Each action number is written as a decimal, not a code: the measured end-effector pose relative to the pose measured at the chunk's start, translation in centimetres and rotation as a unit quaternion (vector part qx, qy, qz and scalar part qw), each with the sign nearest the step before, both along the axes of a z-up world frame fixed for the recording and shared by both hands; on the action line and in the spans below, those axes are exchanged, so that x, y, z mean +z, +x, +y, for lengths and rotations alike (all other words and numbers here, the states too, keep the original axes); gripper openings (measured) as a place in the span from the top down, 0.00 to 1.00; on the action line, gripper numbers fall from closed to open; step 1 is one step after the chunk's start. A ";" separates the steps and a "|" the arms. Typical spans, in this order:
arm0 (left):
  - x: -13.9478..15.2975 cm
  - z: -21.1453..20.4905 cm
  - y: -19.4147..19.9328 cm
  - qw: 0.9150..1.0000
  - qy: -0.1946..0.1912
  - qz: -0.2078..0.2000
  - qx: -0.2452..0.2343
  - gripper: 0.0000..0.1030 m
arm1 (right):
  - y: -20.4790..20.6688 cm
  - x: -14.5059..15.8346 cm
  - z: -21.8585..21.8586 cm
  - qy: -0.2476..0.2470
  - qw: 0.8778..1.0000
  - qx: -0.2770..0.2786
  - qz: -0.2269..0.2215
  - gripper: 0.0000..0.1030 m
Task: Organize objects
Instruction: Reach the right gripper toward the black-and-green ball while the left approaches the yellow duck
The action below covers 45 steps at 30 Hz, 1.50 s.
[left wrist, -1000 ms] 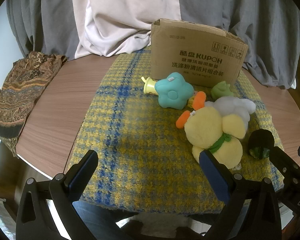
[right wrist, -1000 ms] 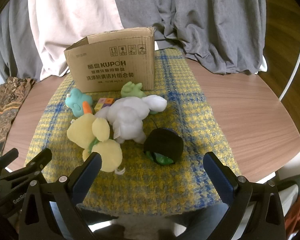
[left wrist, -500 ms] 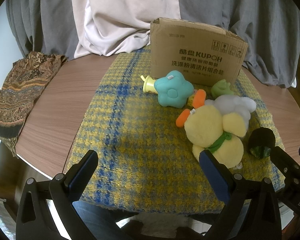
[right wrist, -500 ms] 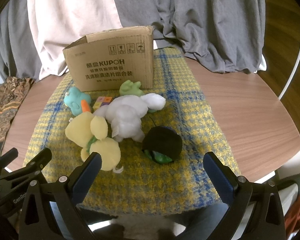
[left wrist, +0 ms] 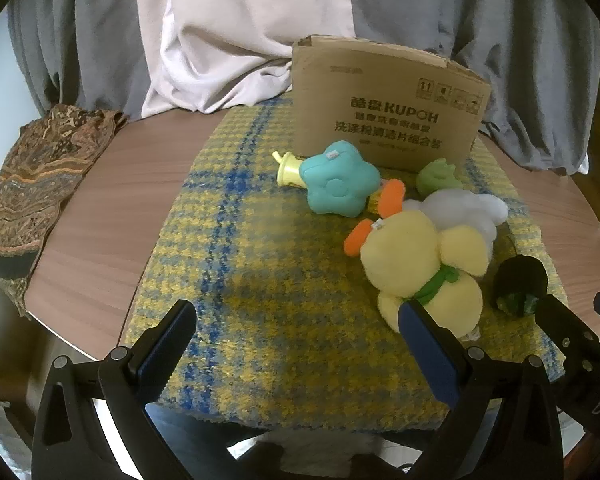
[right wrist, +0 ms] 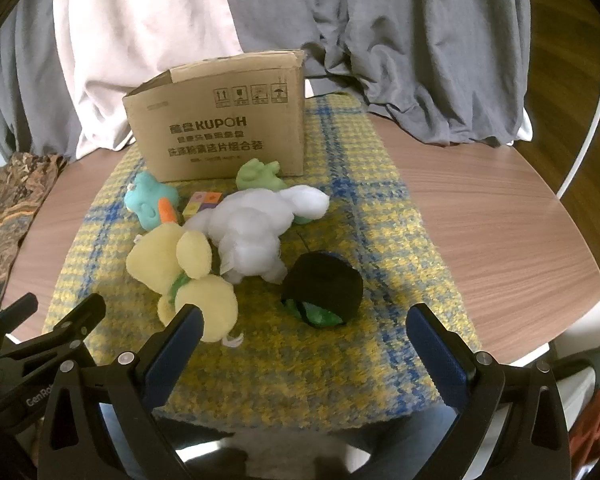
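A cardboard box point(left wrist: 388, 104) point(right wrist: 220, 124) stands at the back of a yellow-blue plaid cloth point(left wrist: 260, 264) point(right wrist: 380, 240). In front of it lie a teal star plush point(left wrist: 338, 184) point(right wrist: 150, 202), a small green plush point(left wrist: 436, 174) point(right wrist: 258, 174), a white plush point(left wrist: 460, 210) point(right wrist: 256, 224), a yellow plush with orange feet point(left wrist: 416, 264) point(right wrist: 176, 268), a black-and-green toy point(left wrist: 520, 286) point(right wrist: 322, 290) and a coloured cube point(right wrist: 202, 204). My left gripper point(left wrist: 296, 340) is open near the cloth's front edge. My right gripper point(right wrist: 302, 344) is open, just in front of the black toy.
The cloth lies on a round wooden table point(left wrist: 100, 216) point(right wrist: 500, 216). A patterned brown fabric point(left wrist: 32, 184) point(right wrist: 4, 208) drapes over the left edge. Grey and pale pink draped cloths point(left wrist: 240, 20) point(right wrist: 400, 40) hang behind the box.
Both grippers have drifted very slightly; the toys and box have not moved. Both stay open and empty.
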State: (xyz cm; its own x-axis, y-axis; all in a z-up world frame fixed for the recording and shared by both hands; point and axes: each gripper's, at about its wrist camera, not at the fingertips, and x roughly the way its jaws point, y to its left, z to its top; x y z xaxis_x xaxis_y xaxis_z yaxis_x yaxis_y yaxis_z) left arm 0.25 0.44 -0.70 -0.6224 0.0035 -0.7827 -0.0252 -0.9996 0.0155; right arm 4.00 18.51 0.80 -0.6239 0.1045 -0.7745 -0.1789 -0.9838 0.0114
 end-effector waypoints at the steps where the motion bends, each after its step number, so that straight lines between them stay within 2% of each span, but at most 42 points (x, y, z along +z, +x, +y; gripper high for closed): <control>1: 0.0 0.2 0.0 1.000 0.000 0.001 -0.003 0.00 | -0.1 0.0 0.1 0.000 1.000 -0.001 0.000 0.01; 20: -1.2 4.0 -1.3 0.999 -0.006 0.012 -0.052 0.01 | -1.2 -1.8 2.5 -0.001 1.000 -0.007 -0.005 0.03; 36: -2.7 7.4 -3.3 0.996 -0.002 0.008 -0.089 0.00 | -1.8 -1.8 4.9 0.014 1.000 -0.021 -0.004 0.04; 41: -2.9 8.1 -3.8 0.995 0.014 0.006 -0.097 0.01 | -1.8 -1.7 5.4 0.015 1.000 -0.025 0.000 0.04; 45: -3.6 9.0 -4.5 0.994 0.029 -0.004 -0.106 0.08 | -1.9 -2.0 5.9 0.021 0.999 -0.029 0.000 0.04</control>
State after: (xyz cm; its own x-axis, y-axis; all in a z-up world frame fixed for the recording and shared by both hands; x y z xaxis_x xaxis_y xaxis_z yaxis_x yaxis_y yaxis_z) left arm -4.22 9.41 -4.32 -0.5960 0.1794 -0.7827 -0.2361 -0.9708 -0.0428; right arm 2.09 24.38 -1.20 -0.6159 0.1722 -0.7688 -0.2352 -0.9715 -0.0292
